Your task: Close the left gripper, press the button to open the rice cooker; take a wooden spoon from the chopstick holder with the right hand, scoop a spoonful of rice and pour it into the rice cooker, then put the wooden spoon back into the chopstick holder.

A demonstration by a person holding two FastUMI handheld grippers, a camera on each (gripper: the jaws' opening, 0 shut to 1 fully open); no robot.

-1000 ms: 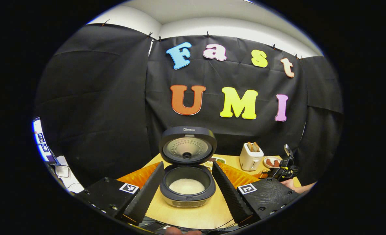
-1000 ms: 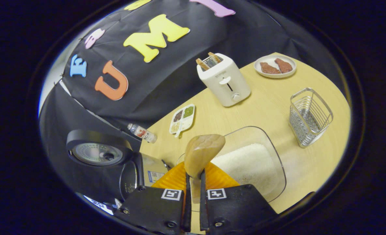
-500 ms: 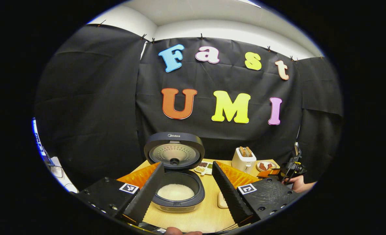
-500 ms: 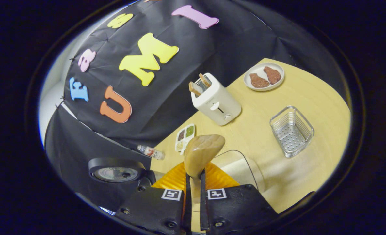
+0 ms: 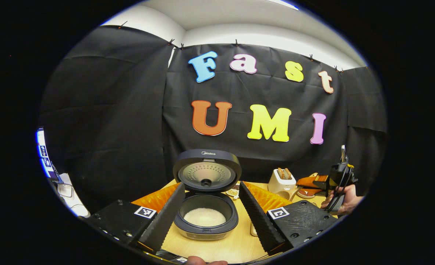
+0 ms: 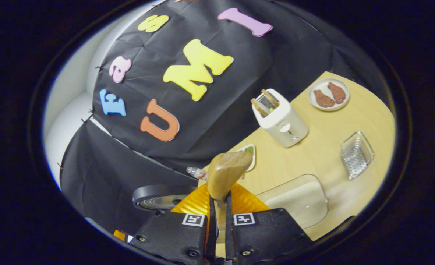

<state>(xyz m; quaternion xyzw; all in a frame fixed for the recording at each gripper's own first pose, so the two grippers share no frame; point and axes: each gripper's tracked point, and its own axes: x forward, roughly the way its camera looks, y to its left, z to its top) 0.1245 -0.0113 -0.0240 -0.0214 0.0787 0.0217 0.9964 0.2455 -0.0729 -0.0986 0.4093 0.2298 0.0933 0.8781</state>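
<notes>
On the wooden table [image 6: 324, 147], toaster [image 6: 282, 119].

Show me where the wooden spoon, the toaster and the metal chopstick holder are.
wooden spoon [image 6: 226, 173]: right gripper view, on its bowl.
toaster [image 6: 284, 121]: right gripper view, on its front face.
chopstick holder [image 6: 356, 155]: right gripper view, on its perforated wall.

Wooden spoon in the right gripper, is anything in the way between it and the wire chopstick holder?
Nothing visible does. The right gripper holds the tan wooden spoon above the table; bare light wood tabletop lies before the open-topped silver wire chopstick holder.
</notes>
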